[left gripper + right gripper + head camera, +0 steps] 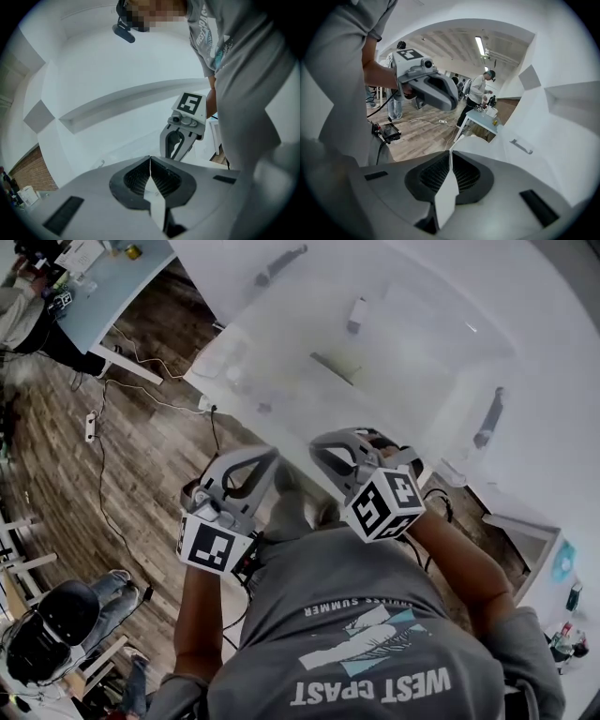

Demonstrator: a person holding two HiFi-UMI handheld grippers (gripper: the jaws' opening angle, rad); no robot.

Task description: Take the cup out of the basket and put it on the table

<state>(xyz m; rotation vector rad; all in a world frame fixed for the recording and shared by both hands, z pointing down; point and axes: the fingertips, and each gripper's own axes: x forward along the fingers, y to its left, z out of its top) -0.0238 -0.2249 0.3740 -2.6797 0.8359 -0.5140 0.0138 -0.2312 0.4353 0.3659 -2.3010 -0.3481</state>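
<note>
While closed, left gripper (150, 162) sits beside right gripper (450, 158).

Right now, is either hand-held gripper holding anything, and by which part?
Nothing is held. The grey left hand-held gripper and the grey right hand-held gripper both have jaws shut together, with nothing between them.

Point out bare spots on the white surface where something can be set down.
The white surface is washed out. It looks bare between the small grey item and the long grey bar at right. The left corner, with faint pale shapes, seems more crowded.
</note>
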